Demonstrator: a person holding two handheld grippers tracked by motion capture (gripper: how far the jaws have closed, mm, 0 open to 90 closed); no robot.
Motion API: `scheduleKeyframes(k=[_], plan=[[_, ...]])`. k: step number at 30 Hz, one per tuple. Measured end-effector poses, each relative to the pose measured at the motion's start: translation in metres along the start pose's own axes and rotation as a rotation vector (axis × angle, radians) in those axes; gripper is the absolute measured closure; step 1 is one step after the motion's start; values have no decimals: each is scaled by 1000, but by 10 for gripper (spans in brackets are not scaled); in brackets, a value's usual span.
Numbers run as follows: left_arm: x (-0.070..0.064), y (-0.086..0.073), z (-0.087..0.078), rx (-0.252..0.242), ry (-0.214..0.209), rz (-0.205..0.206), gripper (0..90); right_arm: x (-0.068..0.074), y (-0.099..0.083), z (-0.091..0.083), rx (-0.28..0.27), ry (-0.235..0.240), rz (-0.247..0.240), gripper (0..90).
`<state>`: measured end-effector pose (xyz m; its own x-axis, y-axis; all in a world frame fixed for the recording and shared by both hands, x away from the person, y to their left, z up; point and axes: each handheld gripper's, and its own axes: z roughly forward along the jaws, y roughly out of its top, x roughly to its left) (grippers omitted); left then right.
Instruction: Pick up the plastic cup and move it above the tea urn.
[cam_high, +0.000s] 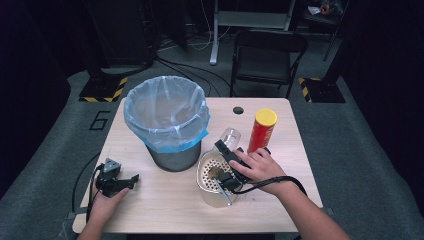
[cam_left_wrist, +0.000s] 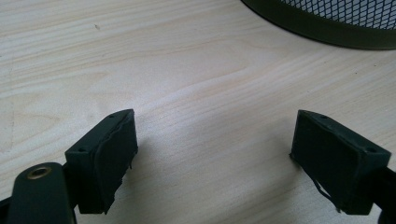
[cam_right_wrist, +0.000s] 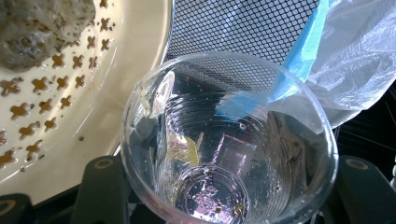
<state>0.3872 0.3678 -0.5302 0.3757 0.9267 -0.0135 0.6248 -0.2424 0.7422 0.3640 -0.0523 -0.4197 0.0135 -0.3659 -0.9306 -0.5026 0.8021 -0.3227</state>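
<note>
Plastic this thin crushes easily, so I keep my right gripper (cam_high: 231, 152) closed only lightly on the clear cup (cam_high: 230, 136). It looks almost weightless, with no liquid to see, just a few wet scraps stuck to its inner wall (cam_right_wrist: 183, 148). The wall is ribbed and damp, which I judge makes it slippery, and it will buckle if I squeeze harder. The best hold seems to be low on the body near the base, where the jaws sit now on either side of it; the rim would fold.

From above the cup lies tilted on its side, mouth pointing away from me, held just past the far edge of the cream strainer (cam_high: 204, 172), between the bin and the red can. A brownish lump (cam_right_wrist: 42, 25) rests on the strainer's perforated floor.

My left gripper (cam_high: 134, 178) rests on the bare wooden table (cam_left_wrist: 187, 70) with its jaws wide apart and nothing between them, near the bin's base.

The mesh bin (cam_high: 172, 157) with its pale blue liner (cam_high: 167, 107) stands just beside the cup, and its rim sits high, so I would have to lift over the liner's folded edge. The red can with the yellow lid (cam_high: 262, 130) stands close on the other side and could be knocked by my wrist
</note>
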Motion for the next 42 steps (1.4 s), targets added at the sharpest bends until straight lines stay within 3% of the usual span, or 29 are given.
scheduleKeyframes(k=[6, 12, 15, 16, 17, 25, 28, 29, 31, 34, 36, 42], plan=[[0, 0, 0, 0, 0, 0, 139, 0, 0, -1, 3, -11, -17, 383], [0, 0, 0, 0, 0, 0, 139, 1, 0, -1, 8, -25, -65, 382], [0, 0, 0, 0, -1, -3, 139, 2, 0, -1, 9, -44, -127, 381], [0, 0, 0, 0, -1, -3, 139, 2, 0, -1, 9, -44, -127, 381], [0, 0, 0, 0, 0, 1, 139, 2, 1, 0, -1, 19, -164, 381], [0, 0, 0, 0, 0, 0, 139, 2, -1, 1, -3, 10, -162, 379], [0, 0, 0, 0, 0, 1, 139, 1, -1, 1, -3, 13, -134, 380], [0, 0, 0, 0, 0, 1, 139, 1, -2, 1, 9, -19, -104, 380], [0, 0, 0, 0, -3, -3, 139, 0, -3, 0, 14, -31, -115, 380], [0, 0, 0, 0, 0, -1, 139, 2, -4, 2, 9, -29, -89, 380], [0, 0, 0, 0, 0, 1, 139, 1, -4, 1, 15, -21, -98, 380], [0, 0, 0, 0, 0, 0, 139, 3, -5, 2, 14, -46, -63, 379]])
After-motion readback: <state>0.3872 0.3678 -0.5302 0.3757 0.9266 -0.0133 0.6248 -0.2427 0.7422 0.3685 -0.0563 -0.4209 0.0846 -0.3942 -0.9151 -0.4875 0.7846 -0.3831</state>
